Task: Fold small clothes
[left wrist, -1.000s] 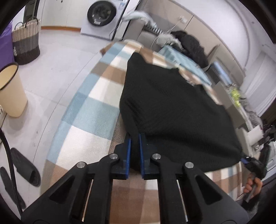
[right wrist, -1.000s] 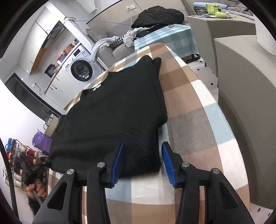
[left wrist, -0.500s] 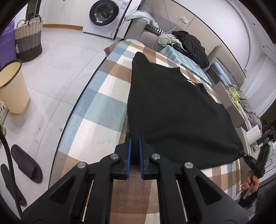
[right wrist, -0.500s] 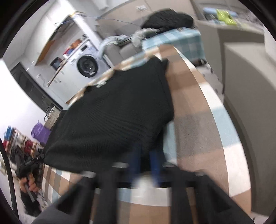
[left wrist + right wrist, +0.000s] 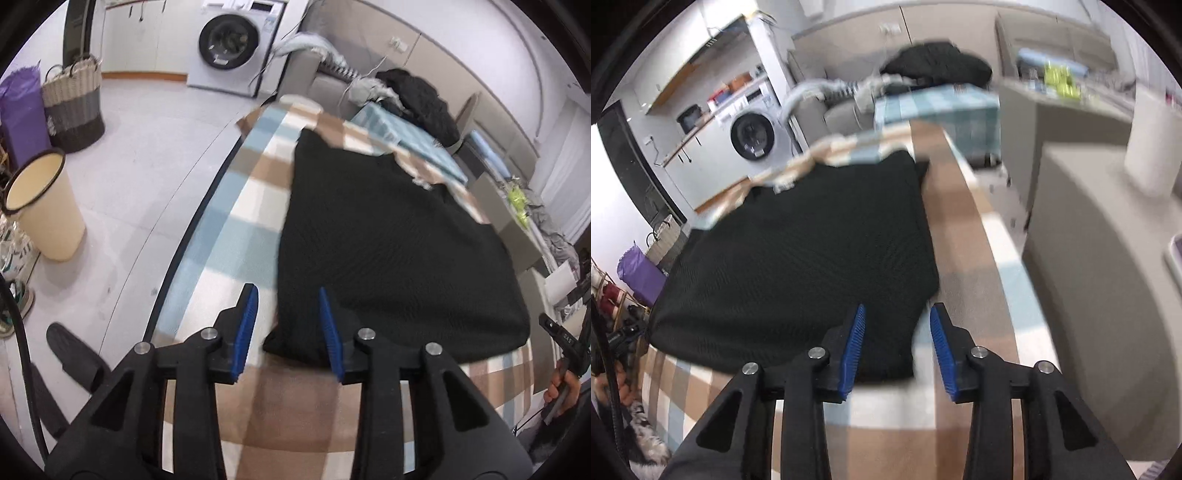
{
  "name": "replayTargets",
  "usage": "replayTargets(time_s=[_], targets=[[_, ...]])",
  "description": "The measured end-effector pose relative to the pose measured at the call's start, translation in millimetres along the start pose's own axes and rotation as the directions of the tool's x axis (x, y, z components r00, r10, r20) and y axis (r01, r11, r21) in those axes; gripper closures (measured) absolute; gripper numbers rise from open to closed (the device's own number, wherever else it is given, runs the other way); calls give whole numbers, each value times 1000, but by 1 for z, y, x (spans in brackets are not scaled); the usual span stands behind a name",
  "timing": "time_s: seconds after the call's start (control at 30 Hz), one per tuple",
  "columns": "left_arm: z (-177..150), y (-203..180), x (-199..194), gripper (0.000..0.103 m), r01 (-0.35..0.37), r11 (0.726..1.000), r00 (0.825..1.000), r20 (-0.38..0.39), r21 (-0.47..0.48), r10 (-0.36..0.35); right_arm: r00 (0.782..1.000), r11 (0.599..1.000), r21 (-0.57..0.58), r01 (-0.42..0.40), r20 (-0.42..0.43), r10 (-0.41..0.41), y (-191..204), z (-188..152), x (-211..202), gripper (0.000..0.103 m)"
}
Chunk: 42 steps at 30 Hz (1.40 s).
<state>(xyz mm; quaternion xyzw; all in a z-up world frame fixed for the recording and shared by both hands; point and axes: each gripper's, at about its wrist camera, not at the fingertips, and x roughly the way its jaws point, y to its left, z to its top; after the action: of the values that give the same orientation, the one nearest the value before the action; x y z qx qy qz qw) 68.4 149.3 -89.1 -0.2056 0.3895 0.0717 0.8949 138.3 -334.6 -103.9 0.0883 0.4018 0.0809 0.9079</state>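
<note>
Black knit garment (image 5: 391, 251) flat on checked bench (image 5: 229, 236); left hand-held gripper (image 5: 289, 328) and right hand-held gripper (image 5: 898, 345) both spread wide, straddling its near corners, holding nothing.

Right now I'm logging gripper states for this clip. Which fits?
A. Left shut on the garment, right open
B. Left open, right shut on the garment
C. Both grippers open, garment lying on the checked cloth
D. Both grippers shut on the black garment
C: the left gripper and the right gripper each show a wide gap between the blue pads, and the garment lies flat on the checked cloth.
</note>
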Motion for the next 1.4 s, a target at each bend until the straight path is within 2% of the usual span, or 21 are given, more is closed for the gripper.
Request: replayTargets(time_s=[0.07,0.13,0.27,0.4,0.53,0.57,0.6,0.67,0.7,0.73,0.8,0.83,0.93,1.0,1.03,1.1,1.13,1.27,1.4], targets=[[4,-12,-3,60,23,999,1000,20,25,-23,999,998,-41,-50,3,50,20,6,6,62],[7,-33,2,53,62,996,997,34,62,-64,997,993,-91,-72,-23,70,42,6,20,60],[6,-85,32,52,153,979,988,-12,134,-153,990,979,-167,-116,-94,101,89,2,63,60],[-6,-133,68,52,220,957,975,-80,191,-208,984,952,-270,-142,-140,107,132,-12,85,60],[-22,-168,101,52,152,942,984,-134,299,-116,985,927,-360,-104,-164,46,144,-28,99,60],[-25,-172,104,52,131,938,987,-130,320,-94,985,926,-367,-92,-171,30,140,-30,101,61],[-27,-175,103,52,121,930,990,-110,348,-88,984,926,-361,-111,-171,51,134,-30,100,62],[-28,-171,102,52,130,922,987,-133,365,-87,983,931,-343,-126,-168,71,120,-27,94,63],[-28,-165,100,52,136,926,986,-142,352,-90,989,933,-349,-87,-144,38,113,-26,88,62],[-28,-159,100,52,138,931,984,-151,338,-91,992,931,-365,2,-115,-47,104,-23,85,58],[-26,-140,94,52,141,946,982,-162,292,-97,979,928,-347,134,-97,-178,76,-21,82,56],[-26,-127,89,52,132,953,983,-160,272,-90,979,942,-309,133,-108,-174,63,-18,80,56],[-20,-94,72,52,104,978,986,-145,183,-77,991,987,-146,67,-104,-83,25,-11,60,56],[-12,-70,55,51,91,990,993,-86,108,-82,996,997,-53,54,-62,-57,5,-6,50,47],[-9,-60,49,47,79,993,996,-57,83,-74,997,998,-29,58,-53,-59,-1,-4,48,40],[-1,-42,44,43,21,999,1000,-4,35,-21,997,999,10,53,-56,-53,-11,-1,53,38],[4,-34,48,43,-18,1000,1000,0,14,18,997,999,30,34,-69,-32,-14,0,60,38],[14,-21,68,43,-75,997,997,-36,-16,74,995,997,71,9,-101,-1,-17,1,81,38],[17,-25,86,43,-53,999,996,-72,8,53,995,997,72,-7,-94,14,-13,8,92,38]])
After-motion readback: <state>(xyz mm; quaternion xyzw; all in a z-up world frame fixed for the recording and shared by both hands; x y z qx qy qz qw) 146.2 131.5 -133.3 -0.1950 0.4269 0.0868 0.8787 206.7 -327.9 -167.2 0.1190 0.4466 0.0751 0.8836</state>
